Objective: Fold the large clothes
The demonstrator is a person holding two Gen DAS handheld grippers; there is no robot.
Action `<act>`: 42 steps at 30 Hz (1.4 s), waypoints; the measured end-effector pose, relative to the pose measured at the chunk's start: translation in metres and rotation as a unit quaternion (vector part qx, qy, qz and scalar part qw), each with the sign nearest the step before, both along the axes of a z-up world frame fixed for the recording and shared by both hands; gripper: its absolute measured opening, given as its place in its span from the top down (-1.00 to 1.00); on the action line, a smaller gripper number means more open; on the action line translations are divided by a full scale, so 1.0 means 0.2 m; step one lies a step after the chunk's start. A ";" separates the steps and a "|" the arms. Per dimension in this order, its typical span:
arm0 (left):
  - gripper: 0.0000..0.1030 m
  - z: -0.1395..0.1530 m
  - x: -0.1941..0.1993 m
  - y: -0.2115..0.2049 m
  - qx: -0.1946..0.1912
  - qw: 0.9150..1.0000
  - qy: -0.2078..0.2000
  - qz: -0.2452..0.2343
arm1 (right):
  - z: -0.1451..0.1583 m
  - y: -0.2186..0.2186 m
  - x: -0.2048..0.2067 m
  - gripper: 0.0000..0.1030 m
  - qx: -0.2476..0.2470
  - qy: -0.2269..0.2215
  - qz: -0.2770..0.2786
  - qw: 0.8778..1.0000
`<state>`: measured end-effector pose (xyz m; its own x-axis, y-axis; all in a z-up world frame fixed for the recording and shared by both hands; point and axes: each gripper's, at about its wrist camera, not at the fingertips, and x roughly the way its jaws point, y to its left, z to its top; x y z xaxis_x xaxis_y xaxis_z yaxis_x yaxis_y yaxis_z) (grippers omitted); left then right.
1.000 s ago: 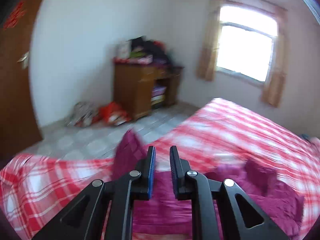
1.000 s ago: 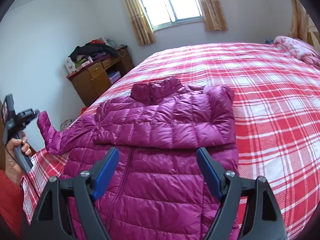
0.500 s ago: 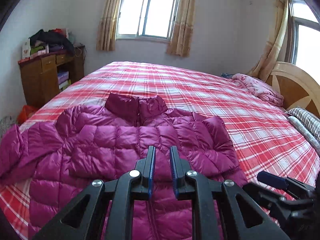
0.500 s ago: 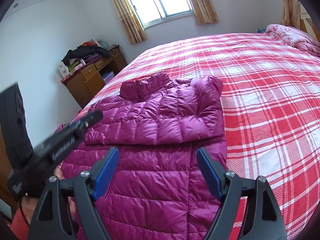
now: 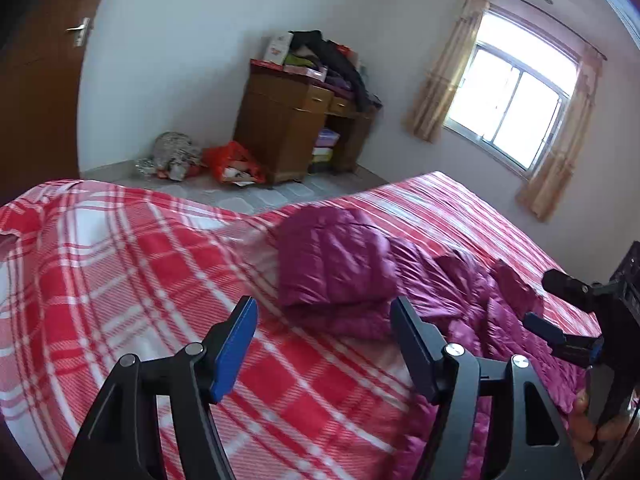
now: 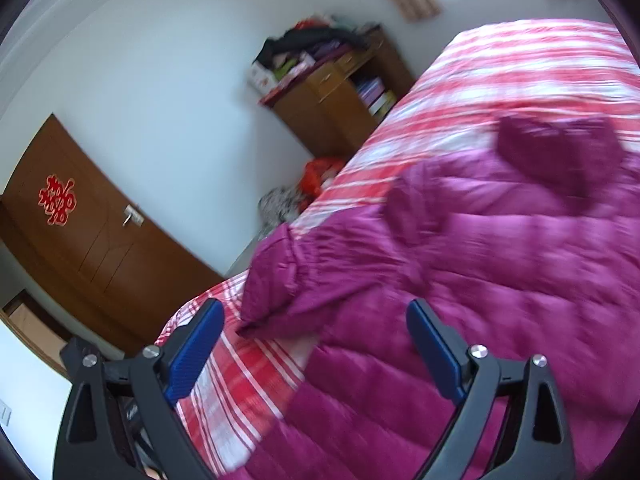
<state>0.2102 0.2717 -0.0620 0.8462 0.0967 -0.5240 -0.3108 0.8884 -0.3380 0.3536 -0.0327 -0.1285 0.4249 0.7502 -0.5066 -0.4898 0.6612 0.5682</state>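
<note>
The left gripper (image 5: 322,328) has just been opening its fingers (image 5: 236,346), and they stand apart with nothing between them, only the red checked bed cover (image 5: 120,280) below. Just beyond the fingers lies the purple down jacket (image 5: 340,264), with one sleeve folded over itself ahead of the gap and the body spreading away past the right-side finger. The right gripper (image 6: 316,354) has also been opening, and its fingers (image 6: 434,354) are very wide and hold nothing. The jacket (image 6: 480,260) is under and ahead of them, not touched, and its sleeve end points toward the left-side finger. Far beyond both grippers a wooden cabinet (image 5: 288,132) stands at the wall, next to a window (image 5: 516,108).
</note>
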 end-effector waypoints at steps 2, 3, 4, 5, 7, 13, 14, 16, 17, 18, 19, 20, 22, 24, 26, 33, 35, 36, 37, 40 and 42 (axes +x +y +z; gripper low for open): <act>-0.36 -0.02 -0.02 0.06 0.000 1.000 -0.007 0.016 | -0.02 0.23 0.08 -0.83 -0.031 -0.001 0.012 0.999; -0.39 -0.04 -0.02 0.11 -0.013 1.000 -0.012 0.024 | -0.04 0.33 0.12 -0.83 -0.042 -0.002 0.021 0.999; -0.40 -0.06 -0.03 0.13 -0.025 0.999 -0.014 0.030 | -0.06 0.42 0.15 -0.83 -0.054 0.000 0.031 0.998; -0.41 -0.08 -0.04 0.17 -0.044 0.998 -0.020 0.038 | -0.09 0.51 0.17 -0.83 -0.073 0.003 0.032 0.997; -0.41 -0.10 -0.04 0.19 -0.055 0.997 -0.028 0.047 | -0.15 0.65 0.20 -0.83 -0.099 0.009 0.039 0.994; -0.42 -0.11 -0.06 0.18 -0.052 0.996 -0.043 0.053 | -0.25 0.84 0.16 0.25 -0.172 -0.028 0.051 0.983; -0.44 -0.11 -0.06 0.19 -0.059 0.996 -0.043 0.051 | -0.24 0.82 0.14 0.37 -0.168 -0.031 0.054 0.984; -0.44 -0.13 -0.07 0.19 -0.069 0.996 -0.042 0.047 | -0.18 0.79 0.08 0.57 -0.161 -0.043 0.049 0.985; -0.44 -0.14 -0.07 0.19 -0.074 0.995 -0.041 0.046 | -0.15 0.76 0.03 0.59 -0.158 -0.057 0.045 0.985; -0.44 -0.14 -0.07 0.19 -0.080 0.995 -0.042 0.041 | -0.10 0.73 -0.01 0.62 -0.149 -0.074 0.043 0.985; -0.44 -0.15 -0.08 0.19 -0.083 0.995 -0.043 0.037 | -0.05 0.70 -0.06 0.63 -0.139 -0.088 0.039 0.986; -0.44 -0.14 -0.08 0.18 -0.084 0.995 -0.045 0.032 | 0.01 0.64 -0.07 0.63 -0.128 -0.101 0.034 0.986; -0.44 -0.14 -0.09 0.18 -0.082 0.995 -0.050 0.027 | 0.15 0.48 -0.17 0.63 -0.107 -0.124 0.017 0.986; -0.44 -0.13 -0.09 0.16 -0.071 0.996 -0.049 0.028 | 0.26 0.30 -0.23 0.63 -0.094 -0.143 -0.008 0.985; -0.44 -0.12 -0.09 0.13 -0.060 0.997 -0.046 0.027 | 0.35 0.10 -0.27 0.63 -0.088 -0.151 -0.036 0.984; -0.44 -0.02 -0.05 0.00 -0.022 0.999 -0.043 -0.003 | 0.40 -0.65 -0.35 0.63 -0.093 -0.129 -0.137 0.978; -0.44 0.01 -0.02 -0.05 -0.017 0.999 -0.038 -0.022 | 0.35 -0.80 -0.38 0.63 -0.104 -0.120 -0.160 0.974; -0.44 0.02 0.00 -0.09 -0.015 0.999 -0.037 -0.032 | 0.32 -0.87 -0.38 0.63 -0.105 -0.111 -0.169 0.974; -0.44 0.03 0.02 -0.13 -0.011 0.999 -0.036 -0.039 | 0.28 -0.92 -0.38 0.63 -0.106 -0.100 -0.179 0.973; -0.44 0.07 0.10 -0.28 0.012 0.997 -0.025 -0.069 | 0.13 -1.07 -0.36 0.63 -0.135 -0.068 -0.203 0.967; -0.44 0.09 0.16 -0.40 0.031 0.995 -0.015 -0.098 | 0.04 -1.13 -0.34 0.63 -0.144 -0.046 -0.210 0.966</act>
